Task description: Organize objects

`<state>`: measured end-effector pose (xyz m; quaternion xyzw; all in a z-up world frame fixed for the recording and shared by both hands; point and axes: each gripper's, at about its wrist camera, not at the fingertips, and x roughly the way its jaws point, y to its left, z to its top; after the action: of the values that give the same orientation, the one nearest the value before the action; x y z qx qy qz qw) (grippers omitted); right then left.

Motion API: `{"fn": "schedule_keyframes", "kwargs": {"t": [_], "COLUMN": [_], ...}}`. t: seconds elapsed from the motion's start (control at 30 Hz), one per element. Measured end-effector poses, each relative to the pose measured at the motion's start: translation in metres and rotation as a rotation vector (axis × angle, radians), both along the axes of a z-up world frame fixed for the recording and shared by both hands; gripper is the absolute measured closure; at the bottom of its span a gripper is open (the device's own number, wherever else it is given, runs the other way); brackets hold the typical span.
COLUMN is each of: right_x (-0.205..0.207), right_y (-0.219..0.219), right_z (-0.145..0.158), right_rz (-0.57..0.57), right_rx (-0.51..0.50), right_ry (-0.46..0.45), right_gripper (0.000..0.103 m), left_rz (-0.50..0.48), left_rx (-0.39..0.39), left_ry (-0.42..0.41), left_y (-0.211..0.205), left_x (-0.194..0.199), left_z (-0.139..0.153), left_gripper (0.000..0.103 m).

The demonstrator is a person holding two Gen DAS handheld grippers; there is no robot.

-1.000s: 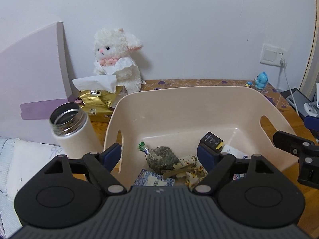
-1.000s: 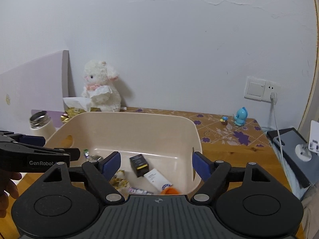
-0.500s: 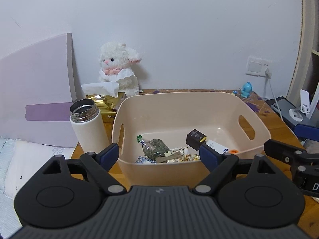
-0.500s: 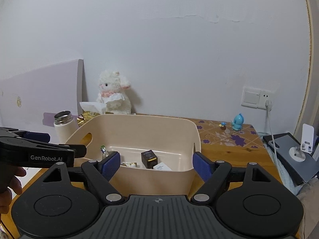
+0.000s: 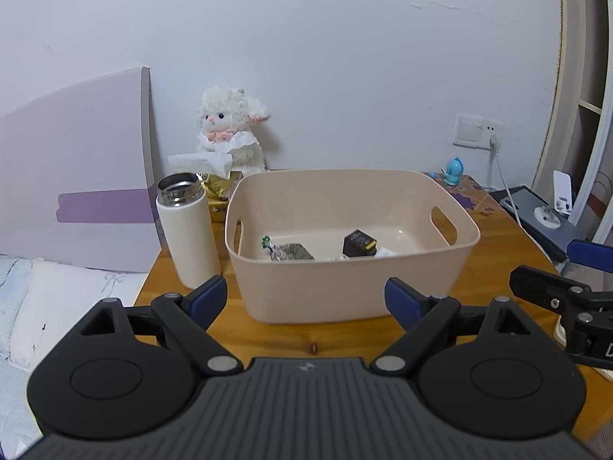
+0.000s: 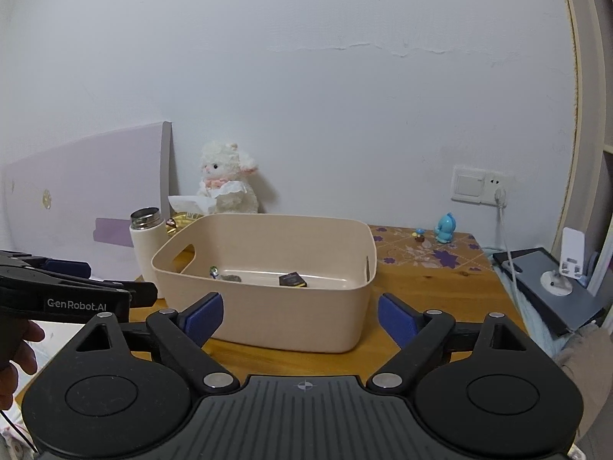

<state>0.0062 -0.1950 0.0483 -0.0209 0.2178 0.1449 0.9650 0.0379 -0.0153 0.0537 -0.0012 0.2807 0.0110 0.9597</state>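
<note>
Beige bin [image 5: 352, 283] sits mid-counter [image 5: 494, 237], small items inside, flask [image 5: 187, 230] just left of it. Both grippers, left [image 5: 304, 299] and right [image 6: 297, 316], have drawn back from over the bin, released and empty, so the sorting looks finished.

Soft, even indoor light; faint shadow right of the plush lamb [image 5: 230, 130]; fisheye bending and dark corners at the edges.
</note>
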Motion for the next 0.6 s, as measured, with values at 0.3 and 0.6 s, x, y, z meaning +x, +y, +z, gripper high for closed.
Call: {"fn": "schedule_keyframes", "kwargs": {"t": [0.3,0.6], "right_x": [-0.036,-0.056], "right_y": [-0.006,-0.018], "right_z": [0.007,0.0], "right_rz": [0.001,-0.021], "right_rx": [0.003,0.009], "right_ry": [-0.013,0.009], "right_gripper": [0.008,0.007], "left_rz": [0.009,0.013], "left_rx": [-0.006,0.003], "left_ry": [-0.012,-0.005], "left_y": [0.003,0.0], "left_x": [-0.037,-0.071], "left_z": [0.004,0.005], "left_gripper": [0.013,0.012]}}
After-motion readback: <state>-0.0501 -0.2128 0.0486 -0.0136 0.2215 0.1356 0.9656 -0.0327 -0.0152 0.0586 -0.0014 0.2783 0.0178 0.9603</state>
